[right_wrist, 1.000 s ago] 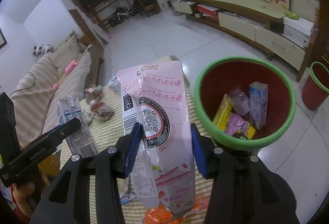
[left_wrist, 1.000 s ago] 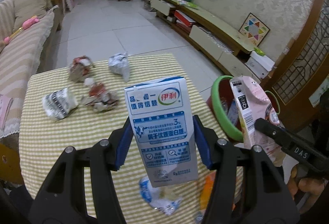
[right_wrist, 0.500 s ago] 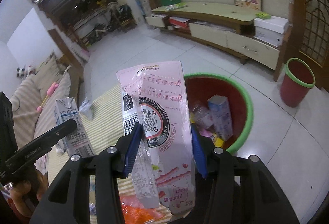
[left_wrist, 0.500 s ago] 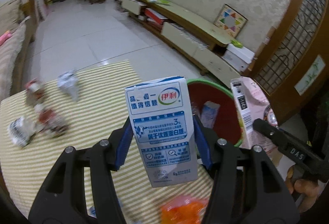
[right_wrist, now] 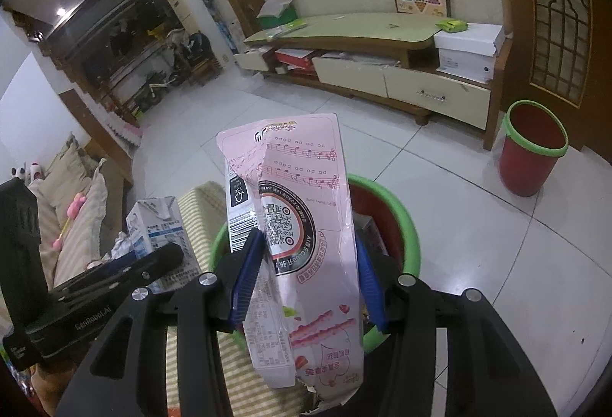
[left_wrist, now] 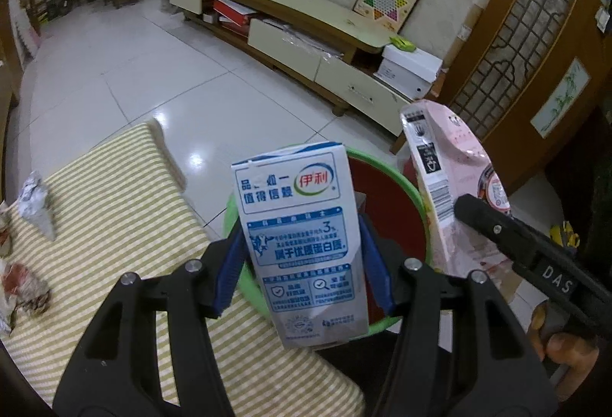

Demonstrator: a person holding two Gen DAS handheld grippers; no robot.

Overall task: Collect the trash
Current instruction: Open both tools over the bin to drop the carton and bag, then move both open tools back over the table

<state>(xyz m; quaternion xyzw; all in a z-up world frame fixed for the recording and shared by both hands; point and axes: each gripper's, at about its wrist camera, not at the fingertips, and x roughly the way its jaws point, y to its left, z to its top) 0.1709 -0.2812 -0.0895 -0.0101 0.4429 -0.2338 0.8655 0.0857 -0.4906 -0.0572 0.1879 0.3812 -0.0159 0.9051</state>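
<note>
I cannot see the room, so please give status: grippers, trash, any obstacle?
Left gripper shut on milk carton. Right gripper shut on pink carton. Both over red bin. Nothing in the way.

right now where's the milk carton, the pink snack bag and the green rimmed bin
milk carton [left_wrist: 302,245], left wrist view, on its printed front panel
pink snack bag [right_wrist: 302,195], right wrist view, on its printed face
green rimmed bin [right_wrist: 409,225], right wrist view, on its green rim

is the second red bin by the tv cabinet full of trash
No, the second red bin beside the TV cabinet shows only its bare red inner wall in the right wrist view, with no trash visible.
</note>
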